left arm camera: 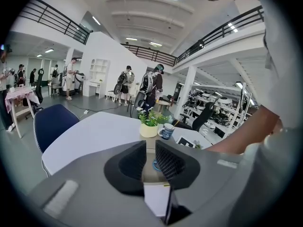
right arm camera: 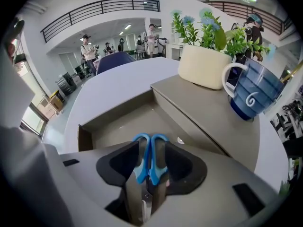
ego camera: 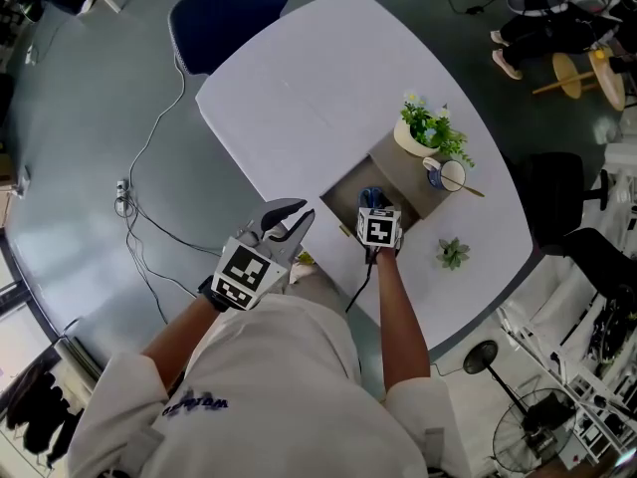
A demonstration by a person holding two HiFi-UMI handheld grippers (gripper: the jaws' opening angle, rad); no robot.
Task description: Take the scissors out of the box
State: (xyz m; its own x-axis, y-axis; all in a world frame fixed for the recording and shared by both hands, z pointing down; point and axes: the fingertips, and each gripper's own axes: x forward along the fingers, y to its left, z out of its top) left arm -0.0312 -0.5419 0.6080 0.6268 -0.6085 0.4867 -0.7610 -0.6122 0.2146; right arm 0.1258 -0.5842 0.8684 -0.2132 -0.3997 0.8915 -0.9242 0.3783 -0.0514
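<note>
A brown open box [ego camera: 343, 199] sits at the near edge of the white table [ego camera: 299, 88]. Blue-handled scissors [right arm camera: 142, 167] stand in it, handles up. My right gripper [ego camera: 372, 200] reaches down into the box. In the right gripper view its pads [right arm camera: 150, 148] press on the two blue handles from either side. My left gripper [ego camera: 291, 217] hovers to the left of the box, over the table's edge. Its pads [left arm camera: 150, 157] stand almost together with nothing between them.
On the brown box lid [ego camera: 403, 172] stand a cream plant pot [ego camera: 413, 137] and a blue mug [ego camera: 448, 175]. A small succulent [ego camera: 453, 254] sits on the table to the right. A dark blue chair [ego camera: 224, 13] stands at the far side. Cables lie on the floor at left.
</note>
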